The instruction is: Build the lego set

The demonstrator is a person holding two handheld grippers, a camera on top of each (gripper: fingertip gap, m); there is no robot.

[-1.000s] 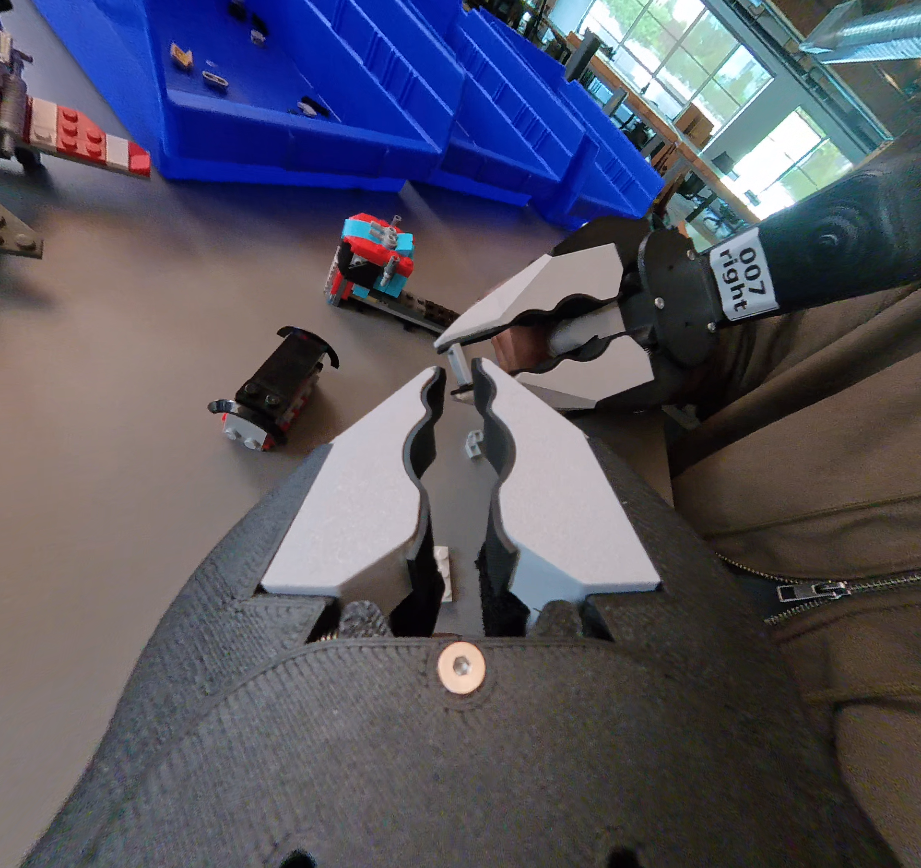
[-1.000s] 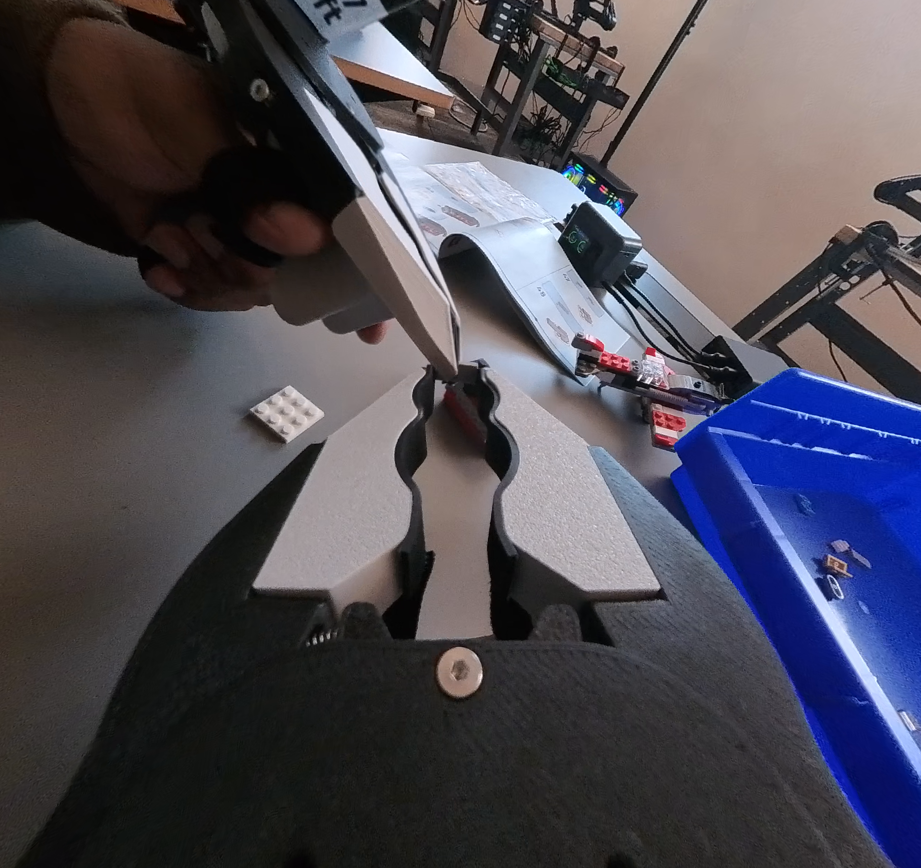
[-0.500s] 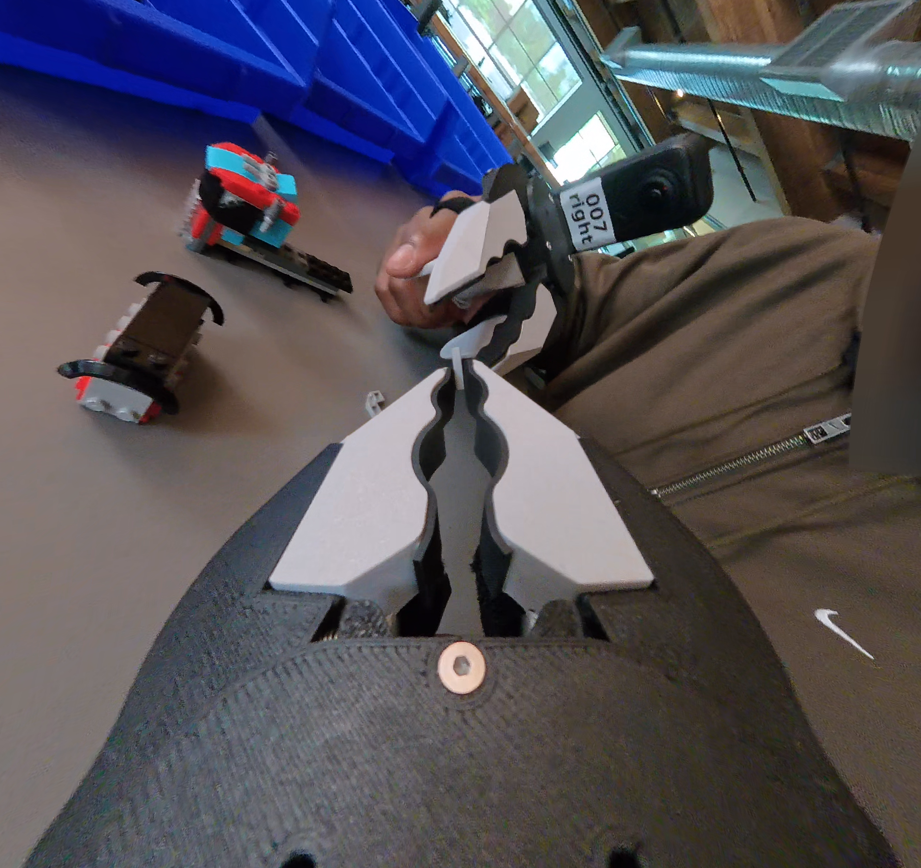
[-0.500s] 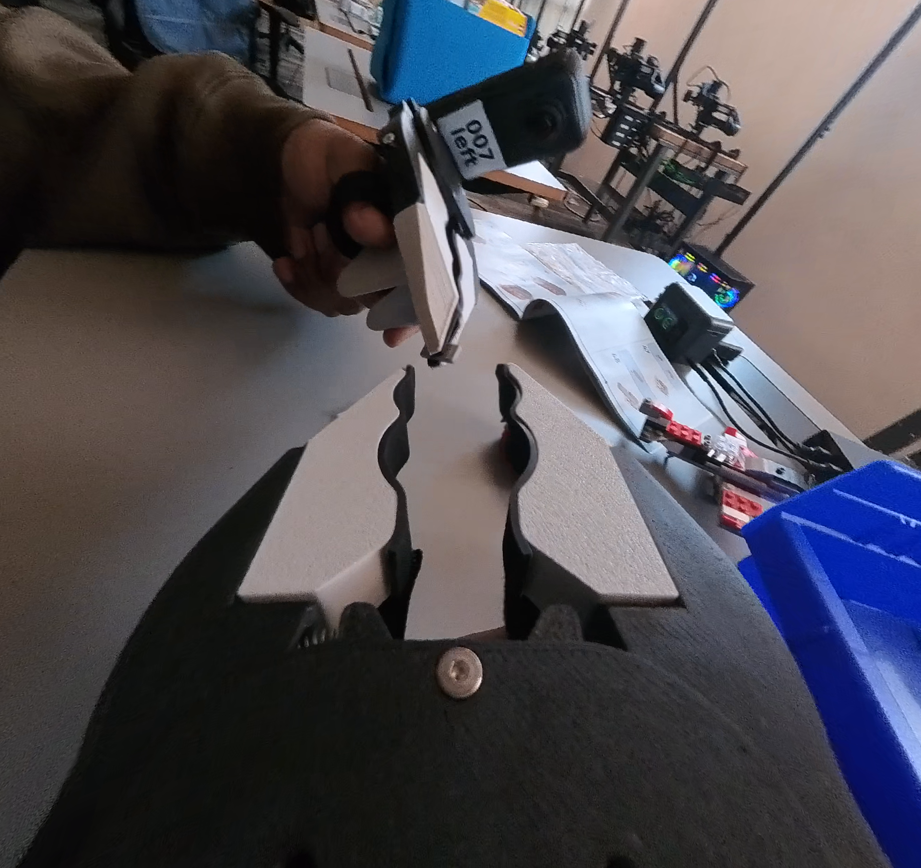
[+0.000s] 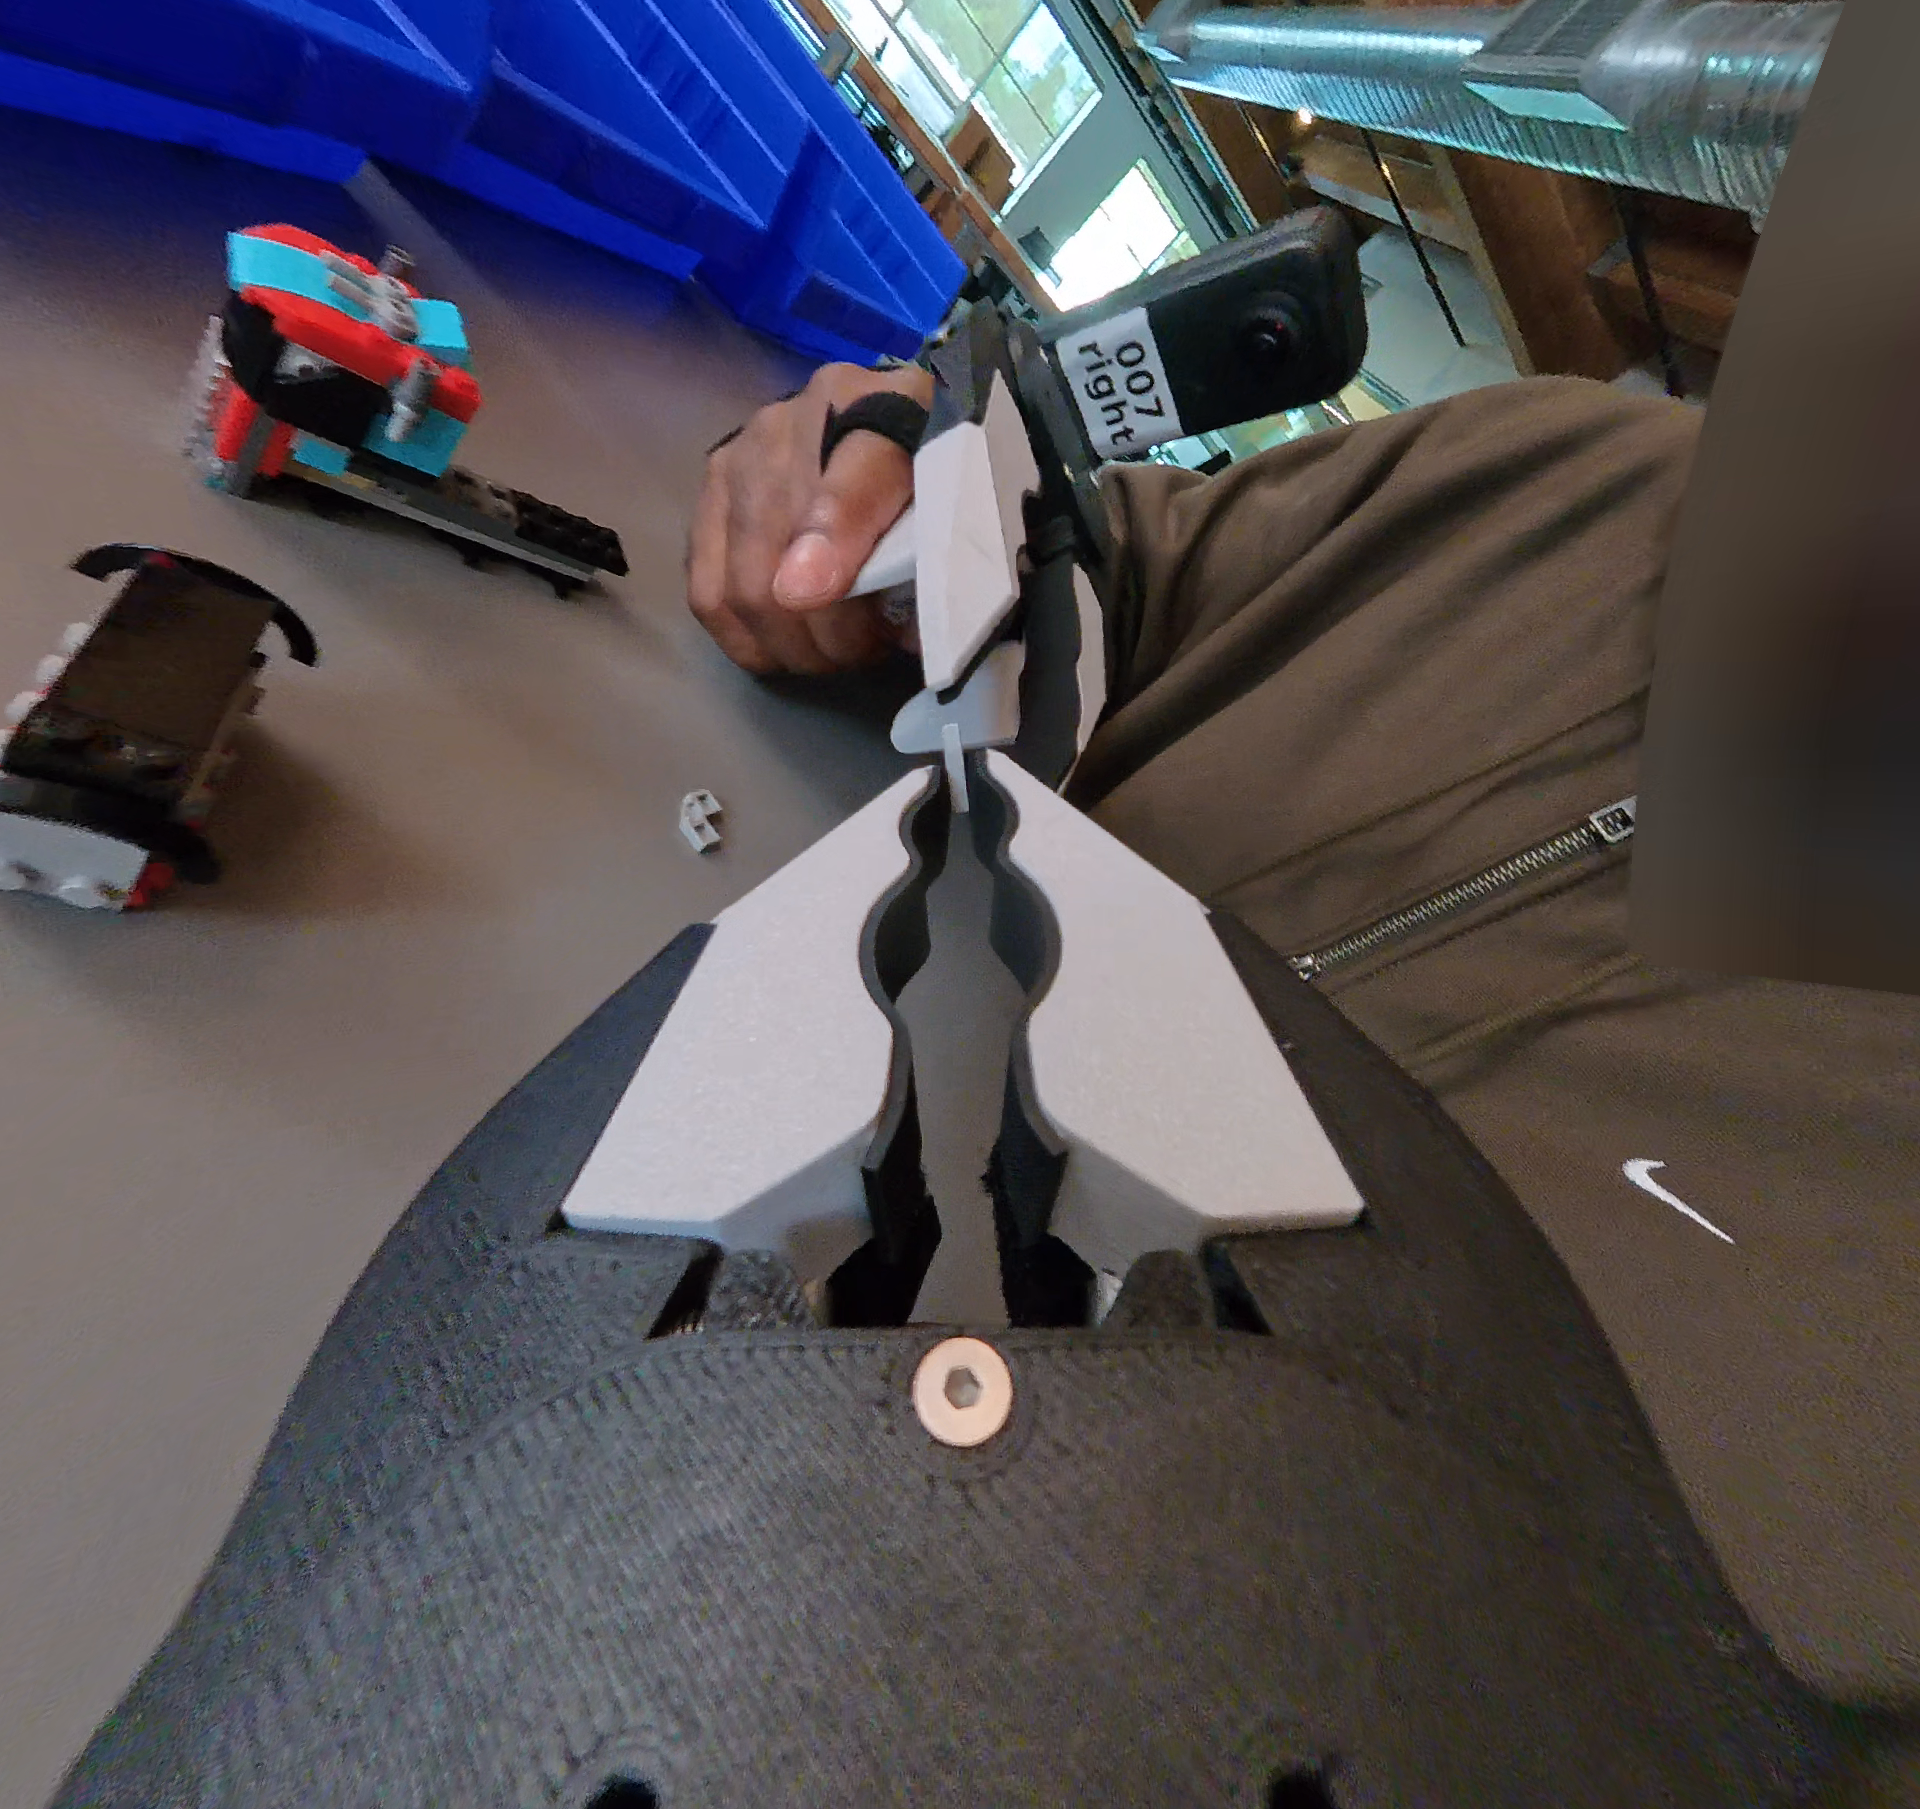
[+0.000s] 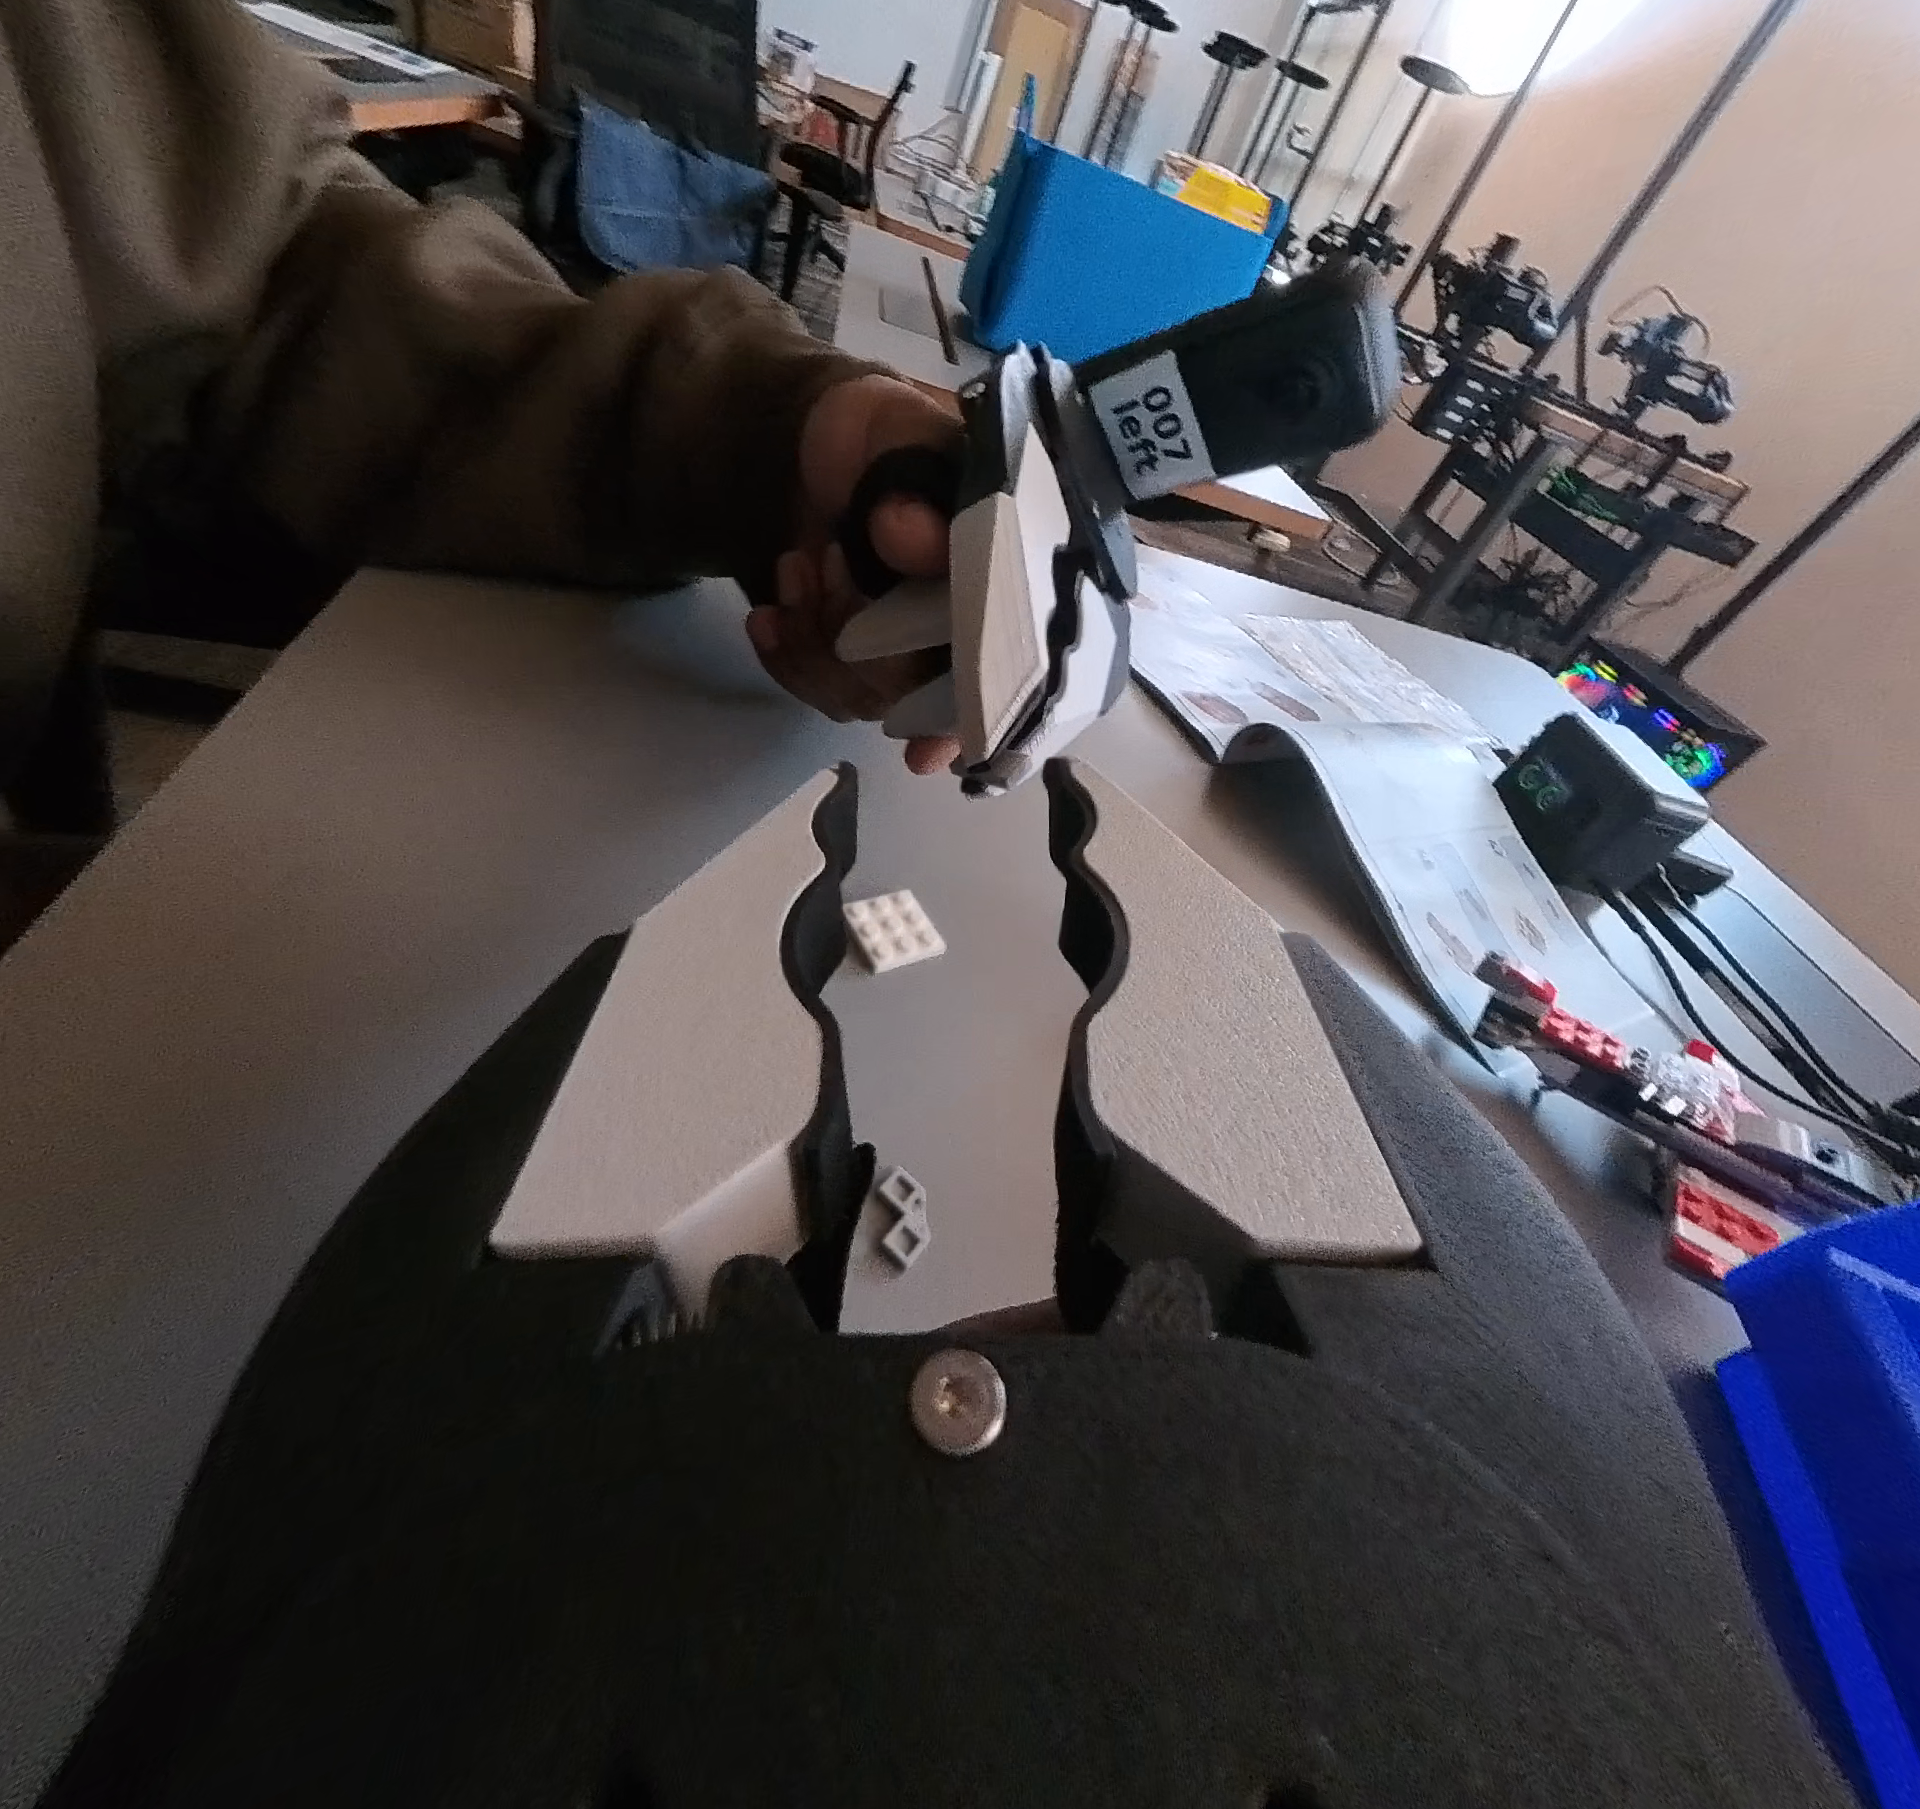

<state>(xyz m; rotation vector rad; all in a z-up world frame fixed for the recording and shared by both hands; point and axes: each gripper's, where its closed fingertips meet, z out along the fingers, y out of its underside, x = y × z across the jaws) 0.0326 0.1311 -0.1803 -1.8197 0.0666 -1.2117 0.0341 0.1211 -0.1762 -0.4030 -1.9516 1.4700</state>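
Observation:
In the left wrist view my left gripper [image 5: 954,778] is shut on a thin light grey piece [image 5: 953,749] that sticks out edge-on past its fingertips. My right gripper [image 5: 951,710] is just beyond that piece, seen edge-on, with a hand on its handle. In the right wrist view my right gripper [image 6: 951,783] is open with nothing between its pads. The tip of the left gripper [image 6: 992,772] hangs just ahead of the gap. Below on the grey table [image 6: 416,772] lie a white square studded plate [image 6: 894,931] and a small grey bracket [image 6: 902,1234].
A black and red brick body [image 5: 135,720], a red and teal brick build [image 5: 343,377] and a small grey bracket [image 5: 701,821] lie on the table. Blue bins [image 5: 520,45] stand behind. An open booklet [image 6: 1351,751], a black device [image 6: 1590,814], a red brick strip [image 6: 1621,1063] and a blue bin [image 6: 1849,1396] sit at the right. Less than 4 cm separates the two grippers' tips. The white square studded plate [image 6: 894,931] is about equally far from each gripper, around 9 centimetres. From either gripper's tips it is about 10 centimetres to the small grey bracket [image 6: 902,1234]. My left wrist view [image 5: 715,806] looks at it from another angle.
My left gripper closed on the thin grey piece and lifted it off the table. My right gripper opened wide, and the red part seen at its tips earlier no longer shows.

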